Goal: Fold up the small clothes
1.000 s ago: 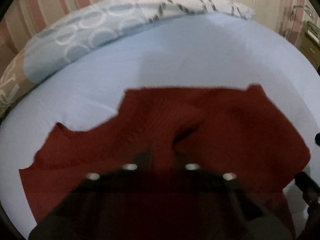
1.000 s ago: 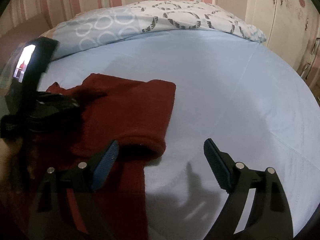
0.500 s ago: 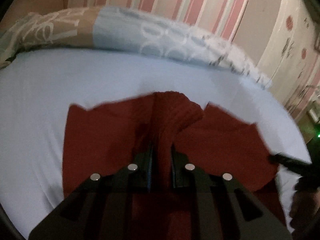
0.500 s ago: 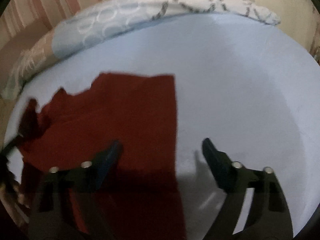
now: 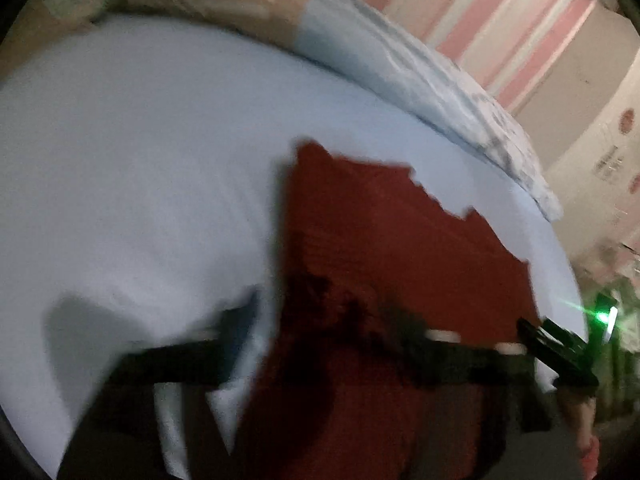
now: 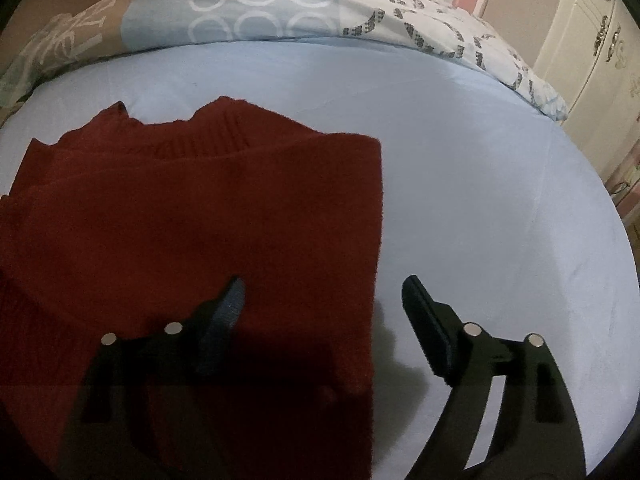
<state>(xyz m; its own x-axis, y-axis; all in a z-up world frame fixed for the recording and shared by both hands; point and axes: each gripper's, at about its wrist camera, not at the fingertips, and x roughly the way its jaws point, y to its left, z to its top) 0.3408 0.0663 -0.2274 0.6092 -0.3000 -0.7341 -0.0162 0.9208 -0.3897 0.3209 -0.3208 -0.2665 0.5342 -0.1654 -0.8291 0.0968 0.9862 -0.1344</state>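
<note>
Knitwear first: the red sweater (image 6: 200, 216) lies flat on the blue sheet (image 6: 460, 184), one side folded in, presumably to square it up. Left gripper (image 5: 344, 320) has just sprung wide, apparently empty (badly blurred); right gripper (image 6: 320, 312) gapes over the folded edge, gripping nothing. Its near hem is cut off.

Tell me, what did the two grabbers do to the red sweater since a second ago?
The left gripper had pinched a bunch of the red sweater and carried it across; its jaws have just been opening, letting go, so the sweater lies folded narrower. The right gripper stayed open over the sweater's edge. The blue sheet and pillow stayed put.
</note>
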